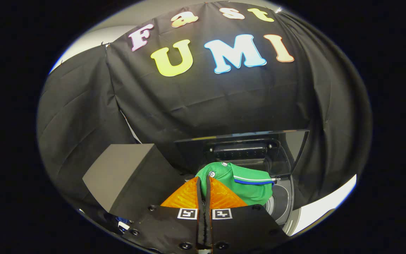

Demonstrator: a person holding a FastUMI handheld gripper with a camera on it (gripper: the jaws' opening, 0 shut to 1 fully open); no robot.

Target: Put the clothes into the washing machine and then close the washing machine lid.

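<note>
a black cloth wall [206,106] hangs behind everything and takes up most of the scene, with creases running down it. in front of the wall stands the washer [284,208], its round opening facing up and partly hidden. the washer's lid [291,148] is raised and stands upright at the back of the opening, a clear dark panel with a black handle bar across its lower part. beside the washer, on the side away from the pale floor strip, sits a grey box [118,176], tilted, its top face lighter than its side. above the washer's opening hangs a green shirt [248,185], bunched up, with white buttons and a collar edged in white and blue stripes. the shirt is over the opening, in front of the raised lid, not yet down inside the drum. the gripper [203,181] points toward the washer with its two fingers pressed together, only a thin dark line between them. the near edge of the shirt sits right at the fingertips and appears pinched between them, the rest of the cloth spilling out just ahead over the washer.
</note>
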